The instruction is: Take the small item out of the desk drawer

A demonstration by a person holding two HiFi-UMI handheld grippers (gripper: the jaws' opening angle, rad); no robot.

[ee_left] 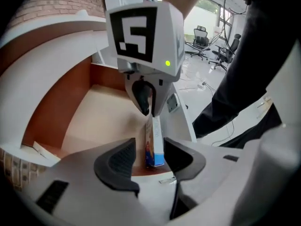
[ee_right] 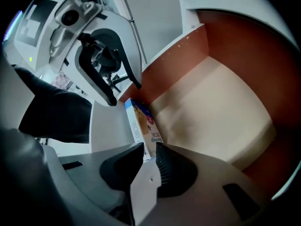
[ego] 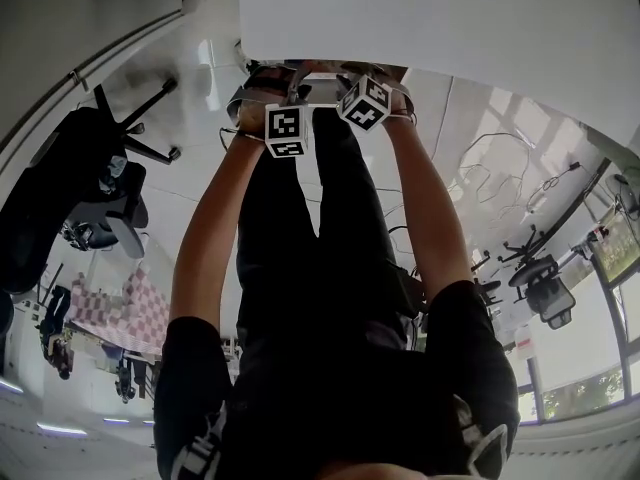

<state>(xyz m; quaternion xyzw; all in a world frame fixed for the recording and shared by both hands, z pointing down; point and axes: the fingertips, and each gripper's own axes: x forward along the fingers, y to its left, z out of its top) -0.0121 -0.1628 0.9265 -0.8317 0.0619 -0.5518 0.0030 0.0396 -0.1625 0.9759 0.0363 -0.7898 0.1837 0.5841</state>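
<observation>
Small blue-and-white printed cardboard carton (ee_left: 154,142) stands on end at the front corner of the brown-walled, pale-floored wooden drawer (ee_left: 89,121). It looks light and crushable, so it is best pinched gently across its broad flat faces. The right gripper (ee_right: 149,149) clamps one end, while the left gripper (ee_left: 148,157) has its ribbed dark pads spread around the other end, not pressing.
</observation>
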